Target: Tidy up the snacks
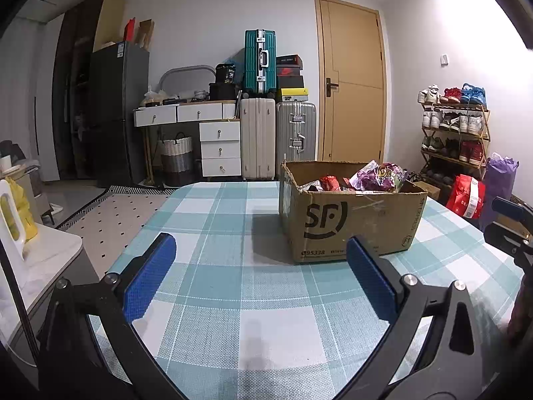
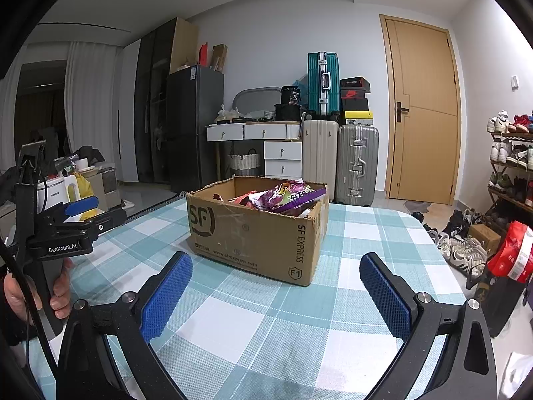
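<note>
An open cardboard box (image 1: 349, 223) marked SF stands on the checked tablecloth (image 1: 233, 283). Snack packets fill it: a purple bag (image 1: 383, 176) on top and red packets (image 1: 329, 183) beside it. In the right wrist view the box (image 2: 256, 233) holds the same purple bag (image 2: 289, 196). My left gripper (image 1: 261, 280) is open and empty, low over the table in front of the box. My right gripper (image 2: 276, 295) is open and empty, also in front of the box. The left gripper also shows in the right wrist view (image 2: 81, 211).
Beyond the table stand suitcases (image 1: 276, 133), a white drawer unit (image 1: 220, 146), a dark fridge (image 1: 116, 113) and a wooden door (image 1: 353, 83). A shoe rack (image 1: 456, 126) and a red bag (image 1: 466, 196) stand at the right. A chair (image 1: 36, 260) with a yellow bag is at the left.
</note>
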`<state>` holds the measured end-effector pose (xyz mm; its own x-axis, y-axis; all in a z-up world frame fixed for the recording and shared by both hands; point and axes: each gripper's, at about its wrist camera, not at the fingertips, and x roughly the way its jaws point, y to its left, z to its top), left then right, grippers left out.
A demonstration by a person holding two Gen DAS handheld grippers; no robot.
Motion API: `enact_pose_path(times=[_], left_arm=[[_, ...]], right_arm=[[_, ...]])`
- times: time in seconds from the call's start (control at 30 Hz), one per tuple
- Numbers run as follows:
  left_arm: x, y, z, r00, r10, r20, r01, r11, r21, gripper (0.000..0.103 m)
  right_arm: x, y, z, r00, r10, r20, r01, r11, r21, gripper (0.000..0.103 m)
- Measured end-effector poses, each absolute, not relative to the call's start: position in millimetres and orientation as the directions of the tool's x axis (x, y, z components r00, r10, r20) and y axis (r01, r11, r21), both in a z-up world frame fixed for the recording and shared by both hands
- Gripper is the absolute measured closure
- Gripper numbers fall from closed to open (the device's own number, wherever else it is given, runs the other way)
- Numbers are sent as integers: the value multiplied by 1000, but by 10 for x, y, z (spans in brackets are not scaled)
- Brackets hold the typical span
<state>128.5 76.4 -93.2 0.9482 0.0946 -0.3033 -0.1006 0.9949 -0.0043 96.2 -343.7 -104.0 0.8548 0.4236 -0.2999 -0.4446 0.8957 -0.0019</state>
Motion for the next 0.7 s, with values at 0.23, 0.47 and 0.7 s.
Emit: enact_pose_path(times=[0.23,0.47,0.7], left_arm=[[1292,765,-938,948,95,-304,-101,995,-4,1],[1275,773,-933,948,94,-303,-100,995,-4,1],[1271,774,-934,948,95,-303,-101,995,-4,1]], right_arm=[[964,-3440,-1041,854,424,-301,-446,895,-4,1],[963,-3441,-1042,854,424,-300,-446,895,-4,1],[964,-3440,-1043,854,425,-300,-446,895,-4,1]])
